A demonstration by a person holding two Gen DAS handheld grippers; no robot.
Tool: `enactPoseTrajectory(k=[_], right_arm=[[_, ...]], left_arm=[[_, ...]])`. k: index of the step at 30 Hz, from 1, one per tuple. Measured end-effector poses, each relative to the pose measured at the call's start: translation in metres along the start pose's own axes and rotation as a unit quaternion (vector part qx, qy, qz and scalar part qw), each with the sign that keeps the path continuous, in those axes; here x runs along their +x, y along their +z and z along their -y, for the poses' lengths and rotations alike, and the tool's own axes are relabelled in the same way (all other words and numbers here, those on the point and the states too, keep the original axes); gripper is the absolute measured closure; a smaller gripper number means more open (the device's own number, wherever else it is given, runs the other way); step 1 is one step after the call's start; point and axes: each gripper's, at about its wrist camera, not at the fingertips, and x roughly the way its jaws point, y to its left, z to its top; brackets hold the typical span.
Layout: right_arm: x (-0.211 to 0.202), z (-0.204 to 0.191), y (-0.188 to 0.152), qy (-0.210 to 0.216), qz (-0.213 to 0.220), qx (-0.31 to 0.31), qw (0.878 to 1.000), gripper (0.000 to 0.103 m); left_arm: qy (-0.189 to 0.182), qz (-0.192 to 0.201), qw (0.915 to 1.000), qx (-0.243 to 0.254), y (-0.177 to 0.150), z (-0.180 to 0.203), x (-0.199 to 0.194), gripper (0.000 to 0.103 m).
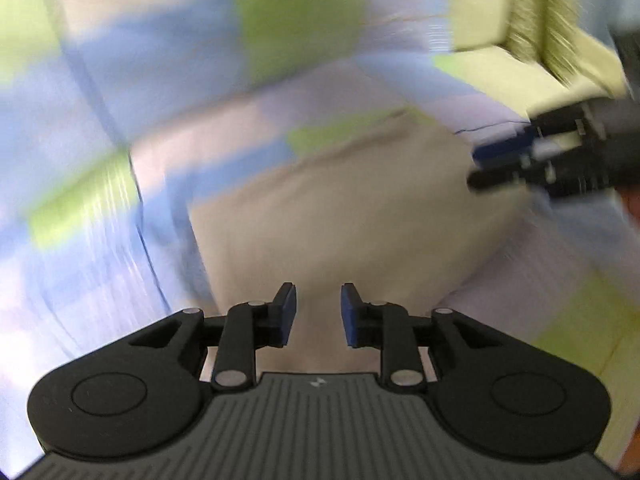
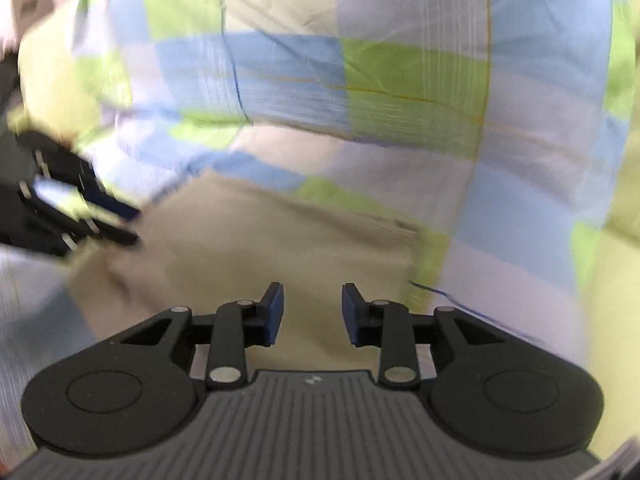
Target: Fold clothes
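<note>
No word, number or brand name can be read in either view. The only mark is a small pale emblem, too small to make out, on the grey ribbed plastic body (image 1: 316, 420) of each handheld tool. The checked blue, green and lilac cloth (image 2: 380, 92) bears no print or label.

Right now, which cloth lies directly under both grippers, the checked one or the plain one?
The plain beige cloth: unpatterned, spread below both open grippers. The checked cloth, in blue, green and lilac squares, lies beyond it.
</note>
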Motion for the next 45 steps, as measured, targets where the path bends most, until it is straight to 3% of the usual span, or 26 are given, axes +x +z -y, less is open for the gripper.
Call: enactPoseTrajectory(k=[3,4,7,8,11,13,15,18,20,22,28,35,36,37,38,43,45], right_arm=[[0.013,0.013,-0.023,-0.054,-0.047,0.015,0.997,0.071],[0.009,0.020,-0.030,-0.073,-0.051,0.026,0.996,0.059],[-0.010,0.033,-0.033,-0.112,-0.068,0.050,0.990,0.061],[-0.018,0.033,-0.029,-0.114,-0.054,0.052,0.991,0.061],[-0.019,0.036,-0.006,-0.074,-0.001,0.063,0.995,0.062],[0.000,0.033,0.008,-0.041,0.002,0.045,0.998,0.087],[0.030,0.030,0.021,-0.027,-0.012,0.009,1.000,0.096],[0.054,0.036,0.035,-0.038,-0.017,-0.025,0.999,0.093],[0.055,0.043,0.042,-0.032,-0.005,-0.042,0.999,0.083],[0.059,0.047,0.049,-0.024,-0.007,-0.084,0.996,0.080],[0.076,0.068,0.058,0.026,-0.063,-0.203,0.977,0.075],[0.091,0.086,0.066,0.096,-0.116,-0.231,0.961,0.075],[0.091,0.088,0.068,0.103,-0.122,-0.228,0.960,0.082],[0.091,0.090,0.070,0.107,-0.125,-0.228,0.960,0.099],[0.090,0.091,0.071,0.112,-0.128,-0.230,0.958,0.101],[0.078,0.095,0.076,0.124,-0.119,-0.238,0.956,0.102],[0.071,0.094,0.079,0.112,-0.097,-0.244,0.958,0.102]], left_arm=[[0.000,0.003,0.9998,-0.021,-0.013,0.002,-0.011,0.067],[0.000,0.000,0.9997,-0.024,-0.014,0.002,-0.017,0.067],[-0.001,0.013,0.9993,-0.034,-0.009,-0.002,-0.031,0.065],[0.000,0.020,0.9991,-0.037,-0.003,-0.005,-0.031,0.065],[0.009,0.043,0.9983,-0.037,0.028,-0.017,-0.013,0.064],[0.005,0.040,0.9987,-0.030,0.050,-0.022,0.008,0.064],[0.009,0.040,0.9990,-0.017,0.061,-0.023,0.017,0.064],[0.003,0.039,0.9992,0.009,0.069,-0.023,0.025,0.064],[0.003,0.037,0.9991,0.021,0.068,-0.021,0.022,0.064],[0.006,0.032,0.9990,0.030,0.064,-0.022,0.023,0.064],[0.007,0.019,0.9995,0.026,0.059,-0.028,0.029,0.061],[0.007,0.019,0.9993,0.030,0.056,-0.029,0.034,0.056],[0.007,0.020,0.9993,0.031,0.056,-0.030,0.034,0.054],[0.007,0.020,0.9993,0.031,0.055,-0.030,0.035,0.054],[0.006,0.020,0.9993,0.032,0.055,-0.030,0.035,0.054],[0.010,0.023,0.9987,0.044,0.058,-0.030,0.035,0.053],[0.016,0.028,0.9983,0.048,0.060,-0.029,0.036,0.053]])
